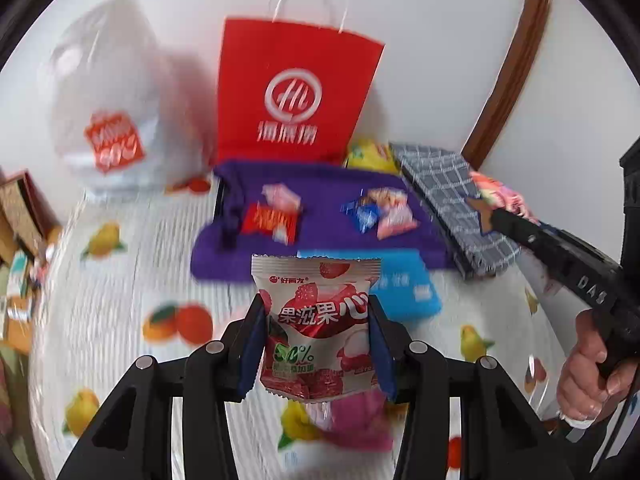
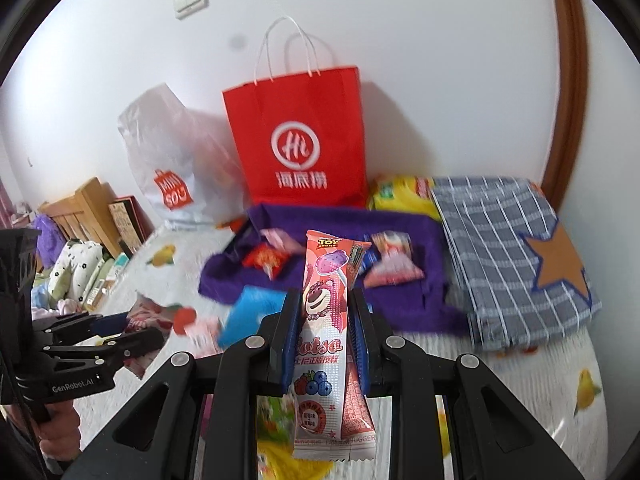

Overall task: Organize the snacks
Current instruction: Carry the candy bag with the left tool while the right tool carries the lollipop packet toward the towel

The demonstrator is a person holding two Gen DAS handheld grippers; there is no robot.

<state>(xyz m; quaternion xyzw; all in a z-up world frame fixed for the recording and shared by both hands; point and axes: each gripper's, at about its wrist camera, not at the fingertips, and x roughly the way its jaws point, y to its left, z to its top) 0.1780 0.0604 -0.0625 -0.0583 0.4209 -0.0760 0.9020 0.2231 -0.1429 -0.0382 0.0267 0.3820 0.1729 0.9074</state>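
Fruit-print bedsheet [image 1: 120,300]: left fingers [image 1: 256,340] clamp strawberry packet [image 1: 316,320]; right fingers [image 2: 290,336] clamp lollipop packet [image 2: 324,344].

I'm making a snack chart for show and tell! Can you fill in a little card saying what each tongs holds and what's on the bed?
Left tongs: shut on strawberry snack packet
Right tongs: shut on long pink lollipop packet
Purple cloth: small wrapped snacks on it
Behind cloth: red paper bag, white plastic bag
Right of cloth: checked fabric with star
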